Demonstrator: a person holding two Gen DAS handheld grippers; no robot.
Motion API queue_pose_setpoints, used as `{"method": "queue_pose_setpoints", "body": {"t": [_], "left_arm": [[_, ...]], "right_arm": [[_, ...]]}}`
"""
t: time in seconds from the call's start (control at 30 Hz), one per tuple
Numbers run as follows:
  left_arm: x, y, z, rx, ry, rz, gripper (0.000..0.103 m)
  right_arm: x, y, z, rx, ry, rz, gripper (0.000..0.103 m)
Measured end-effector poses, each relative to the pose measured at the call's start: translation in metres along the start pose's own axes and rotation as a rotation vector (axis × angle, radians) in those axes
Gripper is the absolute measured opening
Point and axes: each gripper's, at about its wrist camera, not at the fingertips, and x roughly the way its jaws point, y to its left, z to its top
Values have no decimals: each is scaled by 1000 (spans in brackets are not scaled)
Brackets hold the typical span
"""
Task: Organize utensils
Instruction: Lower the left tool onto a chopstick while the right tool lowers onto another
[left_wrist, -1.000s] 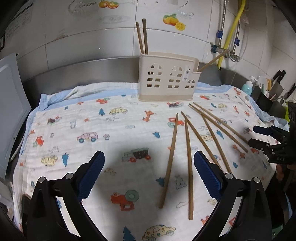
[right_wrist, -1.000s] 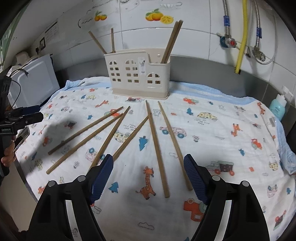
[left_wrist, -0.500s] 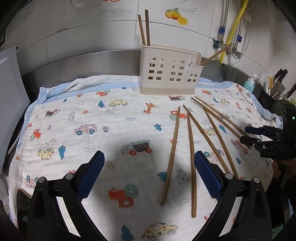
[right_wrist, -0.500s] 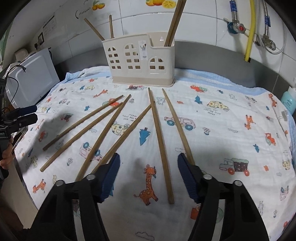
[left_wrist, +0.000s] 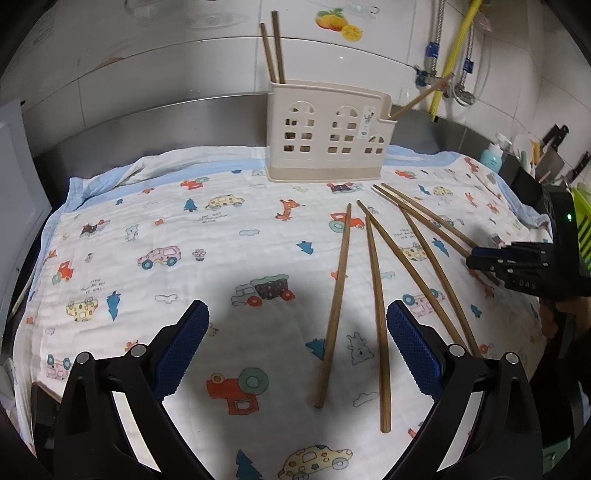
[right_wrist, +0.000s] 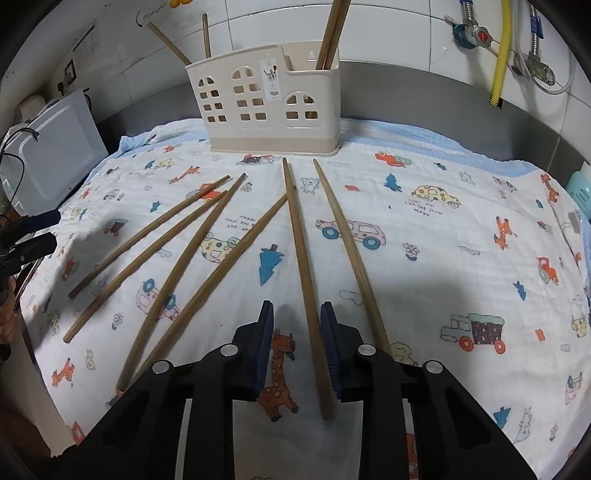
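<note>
Right gripper jaws closing around one wooden chopstick, pads not yet pressing; left gripper open wide.

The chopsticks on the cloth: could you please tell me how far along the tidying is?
Done: four chopsticks already stand in the holder, two at each end. In hand: the right gripper is closing around one chopstick that lies on the cloth, its pads not yet pressing. Left: that one and five more lying loose. The left gripper is open and holds nothing.
</note>
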Motion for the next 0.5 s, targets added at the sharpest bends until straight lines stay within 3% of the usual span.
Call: {"method": "queue_pose_setpoints", "body": {"t": [0.13,0.3,0.5], "left_arm": [[3,-7,-2,32,4,-20,91],[14,-17,-5,84,48,-54,65],[29,-24,-9,100,89,-92,36]], "right_arm": [[4,-1,-2,-5,7,-19,18],[4,-3,-3,1,3,-32,11],[4,-3,-4,3,-3,-35,11]]}}
